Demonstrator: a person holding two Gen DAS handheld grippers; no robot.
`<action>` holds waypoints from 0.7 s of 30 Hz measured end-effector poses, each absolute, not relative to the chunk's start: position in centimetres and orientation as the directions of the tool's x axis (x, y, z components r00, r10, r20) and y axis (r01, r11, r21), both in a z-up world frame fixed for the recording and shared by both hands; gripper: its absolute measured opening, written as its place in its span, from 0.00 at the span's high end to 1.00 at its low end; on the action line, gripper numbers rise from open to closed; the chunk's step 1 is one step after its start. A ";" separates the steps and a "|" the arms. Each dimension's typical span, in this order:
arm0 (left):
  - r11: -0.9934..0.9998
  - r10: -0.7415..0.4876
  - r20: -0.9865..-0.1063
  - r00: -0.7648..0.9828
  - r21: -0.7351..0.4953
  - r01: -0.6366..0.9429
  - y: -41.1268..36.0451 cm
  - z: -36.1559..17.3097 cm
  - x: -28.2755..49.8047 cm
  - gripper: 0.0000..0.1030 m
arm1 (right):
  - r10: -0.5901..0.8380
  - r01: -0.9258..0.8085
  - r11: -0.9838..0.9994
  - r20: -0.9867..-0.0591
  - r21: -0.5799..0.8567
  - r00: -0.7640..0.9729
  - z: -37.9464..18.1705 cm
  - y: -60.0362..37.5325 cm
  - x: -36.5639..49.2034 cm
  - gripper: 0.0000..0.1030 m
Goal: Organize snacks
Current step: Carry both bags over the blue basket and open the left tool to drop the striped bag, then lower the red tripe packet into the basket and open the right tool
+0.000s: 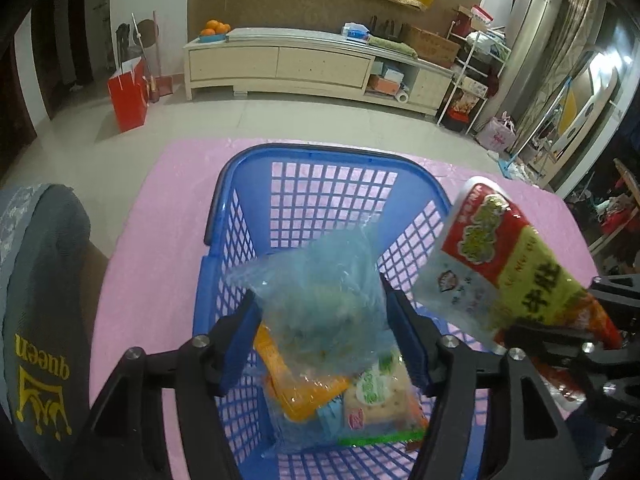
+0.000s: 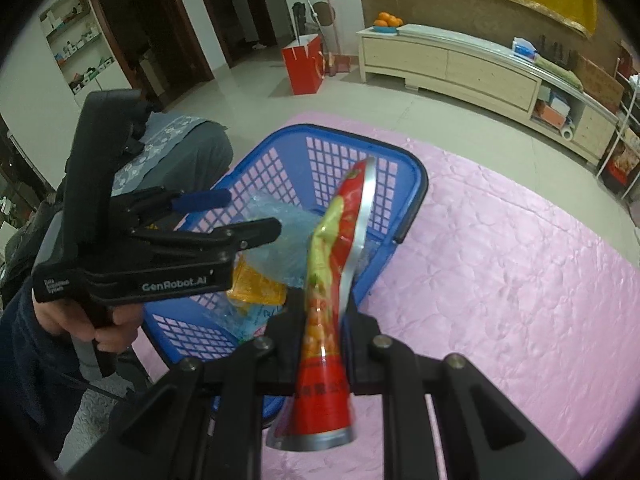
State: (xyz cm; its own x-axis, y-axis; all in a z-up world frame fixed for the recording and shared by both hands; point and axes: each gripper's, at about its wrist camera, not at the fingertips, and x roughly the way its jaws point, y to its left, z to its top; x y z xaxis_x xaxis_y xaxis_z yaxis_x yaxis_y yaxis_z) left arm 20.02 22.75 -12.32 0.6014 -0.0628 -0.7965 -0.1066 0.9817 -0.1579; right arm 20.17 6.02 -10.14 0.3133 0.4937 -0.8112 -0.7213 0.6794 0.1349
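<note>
Left wrist view: the left gripper hangs over the blue basket, its jaws spread either side of a clear blue plastic bag that seems freed, probably just dropped onto the orange packet and green-labelled snack inside. Beside it, the right gripper is clenched on a red-and-green snack pouch, held upright just outside the basket's near rim, likely next in. The bulky bag fills the middle, crowding the drop. The basket sits on a pink quilted tabletop.
</note>
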 end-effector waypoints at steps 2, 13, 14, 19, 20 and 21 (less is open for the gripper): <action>0.986 -0.047 -0.792 0.609 -0.135 -0.099 22.4 -12.1 20.0 0.29 | 0.495 -0.720 0.681 -0.810 0.137 0.314 -10.1 5.7 20.2 0.80; 0.989 -0.021 -0.777 0.629 -0.109 -0.101 23.7 -9.3 16.5 0.29 | 0.528 -0.730 0.665 -0.789 0.156 0.313 -8.7 7.1 19.3 0.80; 0.989 -0.014 -0.774 0.633 -0.104 -0.105 23.9 -8.9 15.9 0.29 | 0.532 -0.734 0.660 -0.788 0.158 0.309 -8.6 7.5 19.2 0.80; 0.987 0.000 -0.774 0.633 -0.103 -0.125 25.0 -8.5 14.3 0.29 | 0.535 -0.750 0.642 -0.794 0.159 0.289 -8.8 9.6 19.3 0.80; 0.987 0.004 -0.775 0.633 -0.100 -0.129 25.1 -8.5 14.1 0.29 | 0.533 -0.753 0.639 -0.796 0.158 0.286 -8.8 10.1 19.3 0.80; 0.987 0.007 -0.775 0.632 -0.098 -0.131 25.3 -8.6 14.0 0.29 | 0.531 -0.755 0.636 -0.799 0.157 0.281 -9.0 10.6 19.4 0.80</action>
State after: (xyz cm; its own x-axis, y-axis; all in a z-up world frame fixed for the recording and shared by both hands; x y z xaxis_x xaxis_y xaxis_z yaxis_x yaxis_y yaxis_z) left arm 13.95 25.26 -8.55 0.6317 0.0075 -0.7752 -0.1314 0.9865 -0.0976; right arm 19.36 10.59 -8.98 0.2811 0.5314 -0.7991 -0.7554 0.6361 0.1572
